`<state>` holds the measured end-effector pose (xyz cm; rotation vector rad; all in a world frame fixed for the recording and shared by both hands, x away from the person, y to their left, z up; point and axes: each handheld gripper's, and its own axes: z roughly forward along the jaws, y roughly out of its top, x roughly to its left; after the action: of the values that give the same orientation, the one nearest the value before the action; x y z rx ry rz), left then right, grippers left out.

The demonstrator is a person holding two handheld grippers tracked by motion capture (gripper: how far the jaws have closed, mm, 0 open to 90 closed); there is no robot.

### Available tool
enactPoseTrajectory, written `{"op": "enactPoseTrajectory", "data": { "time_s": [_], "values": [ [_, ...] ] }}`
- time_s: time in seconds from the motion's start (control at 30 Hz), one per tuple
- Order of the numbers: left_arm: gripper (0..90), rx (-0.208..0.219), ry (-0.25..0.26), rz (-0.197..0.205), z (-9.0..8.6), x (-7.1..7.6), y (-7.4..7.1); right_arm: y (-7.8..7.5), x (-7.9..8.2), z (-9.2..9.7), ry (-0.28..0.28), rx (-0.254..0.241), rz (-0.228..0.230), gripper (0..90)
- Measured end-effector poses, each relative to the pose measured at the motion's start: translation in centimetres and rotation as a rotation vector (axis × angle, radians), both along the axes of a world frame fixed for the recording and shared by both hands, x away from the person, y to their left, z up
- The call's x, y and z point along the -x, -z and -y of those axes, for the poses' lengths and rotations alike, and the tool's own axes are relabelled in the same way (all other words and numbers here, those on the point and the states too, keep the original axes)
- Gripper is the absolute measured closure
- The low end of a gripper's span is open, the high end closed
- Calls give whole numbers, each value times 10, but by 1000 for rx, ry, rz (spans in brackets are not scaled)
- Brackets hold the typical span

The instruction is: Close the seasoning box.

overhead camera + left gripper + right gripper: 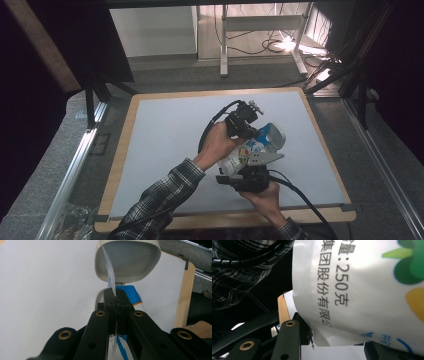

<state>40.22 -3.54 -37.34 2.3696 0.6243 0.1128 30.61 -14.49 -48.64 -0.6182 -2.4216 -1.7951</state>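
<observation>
A white pouch (239, 158) with green, yellow and blue print and black characters is held above the white mat (165, 150) between both grippers. My left gripper (254, 132) comes from the far side and is shut on the pouch's thin top edge (111, 277); its jaws (117, 302) meet on that sheet. A pale rounded bowl-like shape (127, 261) stands just beyond them. My right gripper (246, 165) holds the pouch from the near side. In the right gripper view the pouch body (367, 290) sits between the jaws (335, 338), its lower corner against the left pad.
The mat lies on a wooden tabletop (119, 165) framed by metal rails (75, 165). A plaid sleeve (160, 200) and black cables (300, 200) trail toward the near edge. Desk legs and wires (260, 45) stand on the floor beyond.
</observation>
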Motion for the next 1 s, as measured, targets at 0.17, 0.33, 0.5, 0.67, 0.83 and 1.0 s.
{"op": "enactPoseTrajectory", "data": {
  "time_s": [0.17,0.33,0.5,0.67,0.83,1.0],
  "values": [
    [893,-1,-1,-3,0,-1,0,0,0,0,0,-2,1,619],
    [892,-2,-3,-11,0,-1,0,0,0,0,-2,-4,1,619],
    [892,-7,-2,-19,1,-2,0,-1,0,-1,-4,-4,1,619],
    [891,-7,-1,-23,1,-2,0,-1,0,-1,-5,-5,-2,619],
    [891,-8,-1,-26,1,-3,0,-1,0,-1,-7,-6,0,619],
    [890,-9,1,-26,1,-3,0,-1,0,-1,-7,-6,-1,619]
  ]
}}
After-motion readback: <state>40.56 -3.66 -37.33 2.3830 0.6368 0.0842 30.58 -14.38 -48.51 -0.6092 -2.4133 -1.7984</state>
